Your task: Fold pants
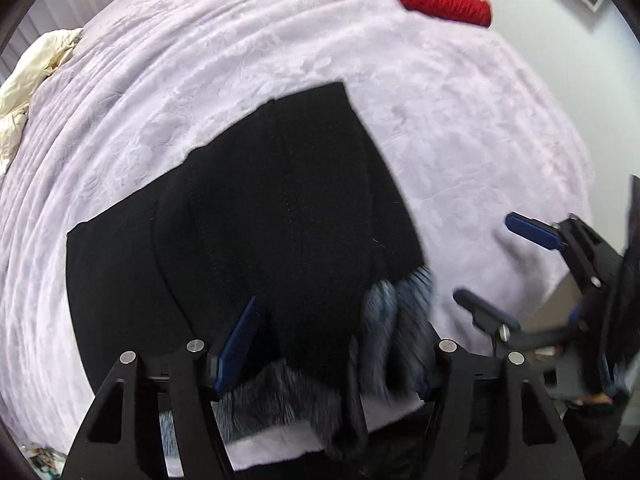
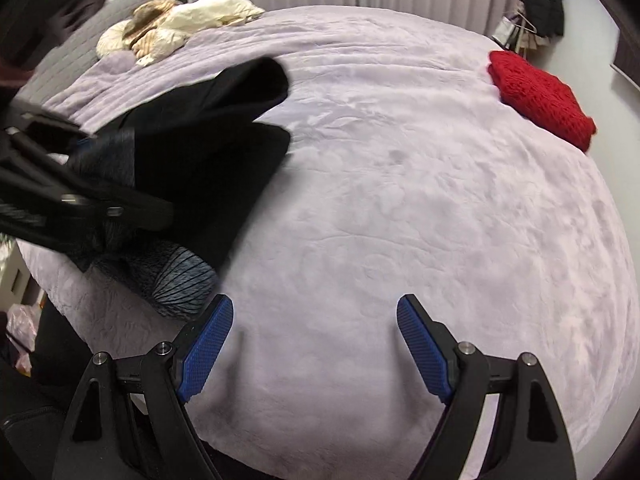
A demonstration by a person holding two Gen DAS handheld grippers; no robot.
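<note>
Black pants [image 1: 280, 208] lie part-folded near the bed's [image 2: 400, 200] front-left edge — left gripper [image 1: 332, 344] spread over their furry hem, right gripper [image 2: 314, 344] apart, empty. Probably next: hem grasped, folded across.

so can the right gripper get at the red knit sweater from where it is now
Probably yes, though it is a long reach. The right gripper is open over bare lilac bedspread, and nothing lies between it and the red knit sweater at the far edge. The black pants sit off to its left.
</note>
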